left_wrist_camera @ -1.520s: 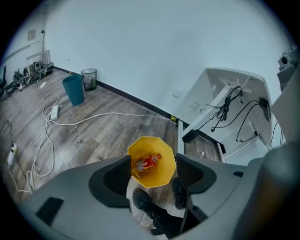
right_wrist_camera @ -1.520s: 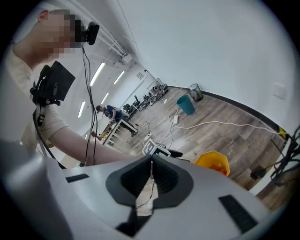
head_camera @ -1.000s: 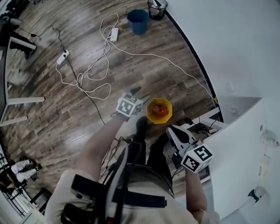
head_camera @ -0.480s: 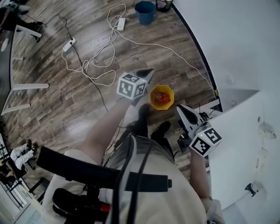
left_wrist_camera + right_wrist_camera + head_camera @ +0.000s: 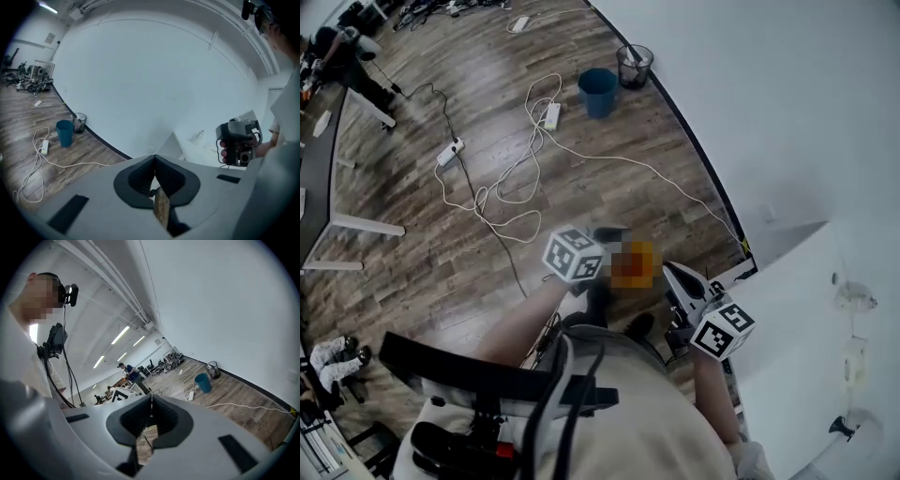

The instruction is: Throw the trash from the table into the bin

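Note:
In the head view a small orange bin point(image 5: 635, 264) stands on the wood floor by the person's feet, smeared by a blur patch that hides its contents. My left gripper point(image 5: 614, 234) hangs just left of and above it, jaws shut and empty; the left gripper view shows the left gripper point(image 5: 153, 158) with its pads pressed together and nothing between them. My right gripper point(image 5: 670, 273) is at the bin's right, also shut. The right gripper view shows the right gripper point(image 5: 151, 398) holding nothing. No trash is in either grip.
A white table point(image 5: 787, 309) stands at the right against the white wall. A blue bin point(image 5: 598, 91) and a black wire basket point(image 5: 635, 64) stand far off by the wall. White cables point(image 5: 506, 187) and a power strip point(image 5: 450, 152) lie on the floor; desk legs point(image 5: 347, 225) are at the left.
Both grippers have risen, the left one more. The left jaws, apart over the orange bin a second ago, have come together. The head view has tilted up toward the far floor.

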Demonstrator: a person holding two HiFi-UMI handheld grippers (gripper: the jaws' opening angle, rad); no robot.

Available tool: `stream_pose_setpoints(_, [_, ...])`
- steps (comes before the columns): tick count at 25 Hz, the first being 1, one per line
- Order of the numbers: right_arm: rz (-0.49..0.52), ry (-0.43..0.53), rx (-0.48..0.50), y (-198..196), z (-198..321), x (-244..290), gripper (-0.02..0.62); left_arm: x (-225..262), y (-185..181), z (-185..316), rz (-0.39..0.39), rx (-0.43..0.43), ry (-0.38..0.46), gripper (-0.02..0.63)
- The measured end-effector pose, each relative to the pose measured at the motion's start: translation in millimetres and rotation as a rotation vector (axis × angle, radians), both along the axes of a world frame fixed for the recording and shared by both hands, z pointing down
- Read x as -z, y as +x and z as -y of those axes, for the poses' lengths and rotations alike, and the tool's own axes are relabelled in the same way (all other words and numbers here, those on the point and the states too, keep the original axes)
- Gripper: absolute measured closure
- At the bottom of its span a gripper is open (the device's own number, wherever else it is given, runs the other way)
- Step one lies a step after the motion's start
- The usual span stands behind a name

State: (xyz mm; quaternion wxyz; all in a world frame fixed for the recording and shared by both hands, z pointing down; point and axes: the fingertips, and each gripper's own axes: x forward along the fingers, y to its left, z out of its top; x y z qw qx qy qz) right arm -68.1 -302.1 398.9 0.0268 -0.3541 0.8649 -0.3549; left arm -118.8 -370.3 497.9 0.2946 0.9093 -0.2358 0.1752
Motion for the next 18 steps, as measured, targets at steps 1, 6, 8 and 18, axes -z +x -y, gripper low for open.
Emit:
stream_pose_setpoints(1, [0.010, 0.012, -0.007, 6.0, 1.9, 3.8, 0.577, 7.3, 3.3, 2.3, 0.004, -0.014, 0.020, 0.592])
stream_pose_setpoints(6, [0.078, 0.073, 0.022, 23.3, -7.8, 34.2, 0.578, 56.7, 3.3, 11.8, -0.005, 0.034, 0.093, 0.592])
stream_pose_setpoints(8, [0.104, 0.121, 0.077, 24.6, -17.4, 52.0, 0.578, 82.9, 9.7, 5.5, -0.017, 0.038, 0.144, 0.592])
stream_pose_setpoints(18, [0.183, 0.312, 0.333, 23.0, -66.8, 137.7, 0.578, 211.0, 54.3, -77.3, 0.021, -0.065, 0.476, 0.592])
